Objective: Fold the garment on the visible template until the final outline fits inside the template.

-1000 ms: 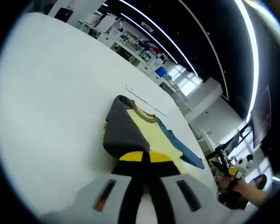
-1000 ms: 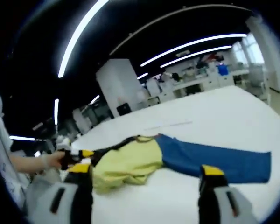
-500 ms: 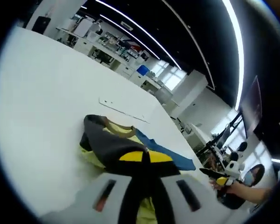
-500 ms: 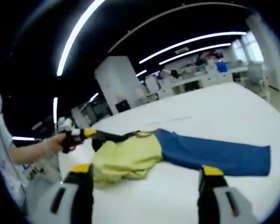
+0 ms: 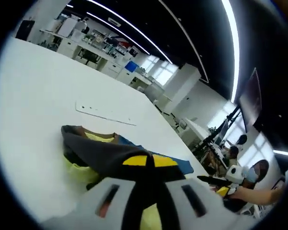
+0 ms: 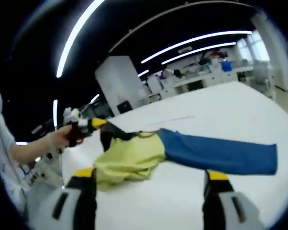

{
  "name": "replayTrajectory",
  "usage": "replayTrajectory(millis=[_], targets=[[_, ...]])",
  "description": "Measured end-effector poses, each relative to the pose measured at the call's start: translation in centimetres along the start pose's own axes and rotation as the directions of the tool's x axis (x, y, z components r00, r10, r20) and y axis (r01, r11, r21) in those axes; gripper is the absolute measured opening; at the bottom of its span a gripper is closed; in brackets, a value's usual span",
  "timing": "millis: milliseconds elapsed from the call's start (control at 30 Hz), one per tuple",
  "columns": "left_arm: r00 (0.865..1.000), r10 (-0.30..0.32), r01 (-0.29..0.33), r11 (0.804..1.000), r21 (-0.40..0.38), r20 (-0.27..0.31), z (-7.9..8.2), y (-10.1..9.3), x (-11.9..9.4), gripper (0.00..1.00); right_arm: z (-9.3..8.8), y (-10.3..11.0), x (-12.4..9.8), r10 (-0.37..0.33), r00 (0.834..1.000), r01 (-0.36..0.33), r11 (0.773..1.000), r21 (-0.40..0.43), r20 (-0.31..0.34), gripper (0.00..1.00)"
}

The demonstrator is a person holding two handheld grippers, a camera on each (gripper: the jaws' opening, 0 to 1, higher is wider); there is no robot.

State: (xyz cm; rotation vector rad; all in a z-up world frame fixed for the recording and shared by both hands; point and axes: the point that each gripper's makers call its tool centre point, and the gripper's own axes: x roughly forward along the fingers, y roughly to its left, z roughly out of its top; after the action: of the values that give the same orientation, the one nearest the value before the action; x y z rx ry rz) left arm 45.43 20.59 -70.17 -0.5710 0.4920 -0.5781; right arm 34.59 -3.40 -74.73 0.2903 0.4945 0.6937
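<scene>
The left tool (image 5: pixel 146 163) is pressed together on the dark sleeve of the garment (image 5: pixel 101 151), lifted off the white tabletop (image 5: pixel 33 86). The right tool (image 6: pixel 146 179) is spread wide, holding nothing, above the yellow-and-blue garment. Ceiling light strips (image 6: pixel 192 43) are seen overhead.
</scene>
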Motion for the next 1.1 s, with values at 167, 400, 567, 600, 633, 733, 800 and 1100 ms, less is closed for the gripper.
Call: replayTrajectory(millis=[167,400,567,600,633,733,800,1100], targets=[[0.997,-0.006,0.005,1.0,-0.018,-0.077,-2.8,0.8,2.0,0.0,-0.3,0.3,-0.2,-0.003,1.0,0.003,1.0,0.008,0.004,0.92],[0.992,-0.017,0.019,1.0,0.018,-0.123,-4.5,0.6,3.4,0.0,-0.7,0.1,-0.9,-0.018,1.0,0.018,0.999,0.031,0.015,0.92],[0.99,-0.014,0.019,0.999,0.037,-0.137,-4.9,0.7,3.2,0.0,-1.0,0.3,-1.2,-0.027,1.0,0.027,0.999,0.041,0.015,0.92],[0.991,-0.014,0.02,0.999,0.047,-0.136,-5.0,0.6,3.1,0.0,-1.1,0.2,-1.2,-0.029,0.999,0.028,0.999,0.043,0.015,0.92],[0.991,-0.014,0.023,0.998,0.064,-0.135,-5.0,0.5,3.1,0.0,-1.2,0.2,-1.3,-0.03,0.999,0.029,0.999,0.046,0.015,0.92],[0.991,-0.02,0.031,0.996,0.087,-0.13,-5.0,0.3,2.9,0.0,-1.5,0.1,-1.2,-0.03,0.999,0.03,0.998,0.049,0.01,0.92],[0.992,-0.03,0.04,0.996,0.085,-0.125,-5.1,-0.1,2.6,0.03,-1.5,0.1,-1.2,-0.028,1.0,0.027,0.998,0.052,0.009,0.92],[0.995,-0.053,0.062,0.993,0.098,-0.088,-4.3,-0.9,1.1,0.3,-1.8,0.2,-0.9,-0.017,1.0,0.016,0.998,0.056,0.006,0.92]])
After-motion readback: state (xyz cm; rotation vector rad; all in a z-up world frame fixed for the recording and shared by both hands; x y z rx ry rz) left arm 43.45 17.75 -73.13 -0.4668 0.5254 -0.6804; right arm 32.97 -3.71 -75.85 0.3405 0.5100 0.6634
